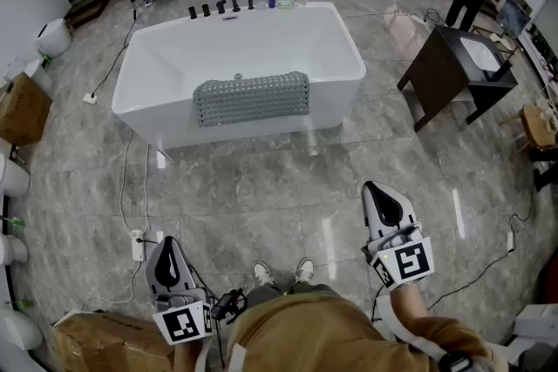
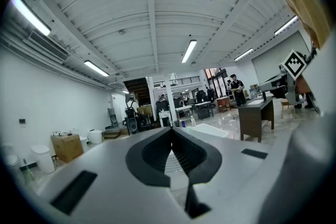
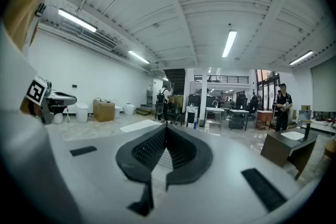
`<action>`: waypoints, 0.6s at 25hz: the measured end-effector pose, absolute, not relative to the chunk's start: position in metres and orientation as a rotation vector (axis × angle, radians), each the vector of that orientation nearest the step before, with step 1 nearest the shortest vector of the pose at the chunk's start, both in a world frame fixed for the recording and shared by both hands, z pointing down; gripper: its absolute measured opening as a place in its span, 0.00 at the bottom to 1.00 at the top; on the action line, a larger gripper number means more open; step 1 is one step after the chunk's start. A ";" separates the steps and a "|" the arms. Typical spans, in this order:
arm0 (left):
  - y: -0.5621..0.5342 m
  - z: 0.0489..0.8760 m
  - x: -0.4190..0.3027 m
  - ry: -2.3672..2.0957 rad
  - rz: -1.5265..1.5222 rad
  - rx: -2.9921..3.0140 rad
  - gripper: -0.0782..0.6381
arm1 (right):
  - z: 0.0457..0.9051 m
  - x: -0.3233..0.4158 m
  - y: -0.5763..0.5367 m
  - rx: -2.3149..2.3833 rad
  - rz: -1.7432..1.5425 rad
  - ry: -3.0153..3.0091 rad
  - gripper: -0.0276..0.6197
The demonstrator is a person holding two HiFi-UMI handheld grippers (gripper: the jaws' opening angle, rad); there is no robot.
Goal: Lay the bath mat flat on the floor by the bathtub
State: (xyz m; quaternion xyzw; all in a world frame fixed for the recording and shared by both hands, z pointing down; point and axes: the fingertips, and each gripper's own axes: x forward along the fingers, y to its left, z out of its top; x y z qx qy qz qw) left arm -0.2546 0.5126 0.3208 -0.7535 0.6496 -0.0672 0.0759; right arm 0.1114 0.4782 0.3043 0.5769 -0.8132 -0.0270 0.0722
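I am standing back from the bathtub point(image 1: 157, 57) with both grippers clenched on nothing.

My left gripper point(image 1: 168, 253) and right gripper point(image 1: 381, 200) are pointing level toward the tub. In each gripper view the jaws are meeting tip to tip with nothing between them. The grey, nubbly bath mat point(image 1: 252, 98) is hanging over the tub's near rim and down its outer wall, well apart from both grippers. Its long axis is running along that rim, left to right in the head view, with the right end sitting slightly higher. Its short side is dropping toward the grey tiled floor point(image 1: 288, 179), and its lower edge is not touching the floor. I cannot tell how much of it is lying inside the tub.
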 end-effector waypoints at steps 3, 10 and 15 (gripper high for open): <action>0.519 0.316 -0.261 1.947 -0.177 -2.263 0.12 | 0.299 0.106 0.486 1.752 -0.078 -2.445 0.05; 0.527 0.311 -0.261 1.931 -0.174 -2.245 0.12 | 0.303 0.106 0.494 1.779 -0.051 -2.447 0.05; 0.531 0.309 -0.251 1.950 -0.171 -2.225 0.12 | 0.304 0.121 0.492 1.791 -0.017 -2.466 0.05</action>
